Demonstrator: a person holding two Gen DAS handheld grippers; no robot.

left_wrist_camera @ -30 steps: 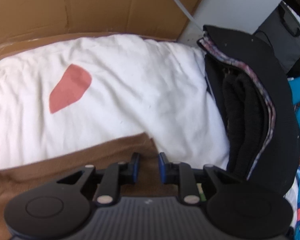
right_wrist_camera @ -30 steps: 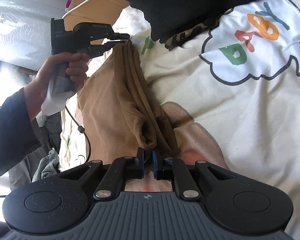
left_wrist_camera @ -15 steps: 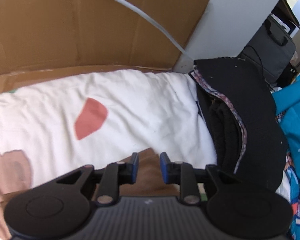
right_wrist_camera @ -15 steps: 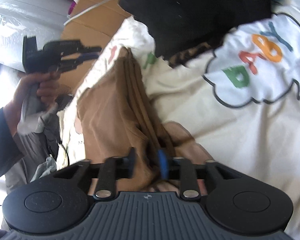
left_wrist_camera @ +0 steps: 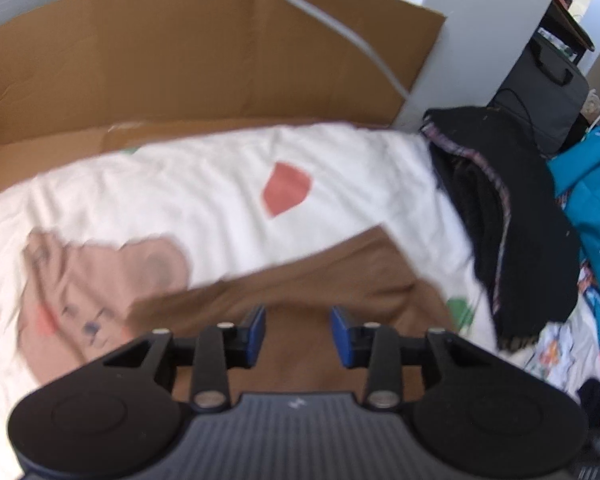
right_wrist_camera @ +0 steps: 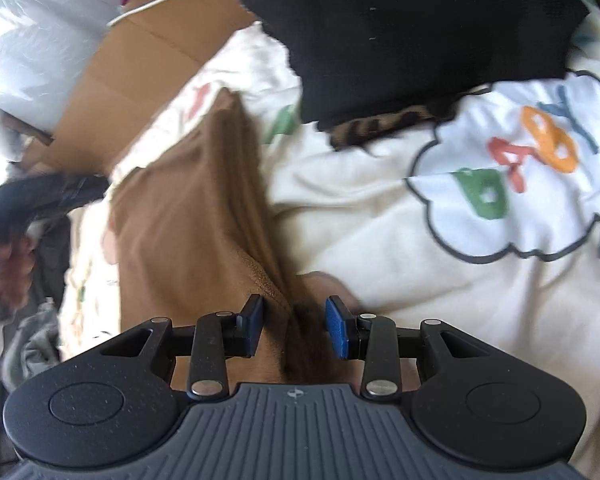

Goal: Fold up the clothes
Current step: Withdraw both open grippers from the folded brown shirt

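Observation:
A brown garment (left_wrist_camera: 340,272) lies folded lengthwise on the white printed bedding (left_wrist_camera: 180,184). My left gripper (left_wrist_camera: 298,316) hovers above its near part, and its jaws are opening with nothing between them. In the right wrist view the brown garment (right_wrist_camera: 188,216) runs away from my right gripper (right_wrist_camera: 294,308), which is open. A raised fold of the cloth sits between the right gripper's blue pads (right_wrist_camera: 338,332) without being pressed. The left gripper (right_wrist_camera: 52,192) shows blurred at the left edge, clear of the garment, held by a hand (right_wrist_camera: 8,264).
A stack of folded black clothes (left_wrist_camera: 512,216) lies on the bedding right of the brown garment; it appears as the black stack (right_wrist_camera: 420,32) beyond it. Cardboard (left_wrist_camera: 180,60) stands behind the bed. Teal fabric (left_wrist_camera: 592,200) and a dark bag (left_wrist_camera: 540,92) are at the right.
The left gripper let go of the garment's far end, rose and drew back from it. The right gripper's jaws went from shut on the fold to open. The garment now rests on the bedding.

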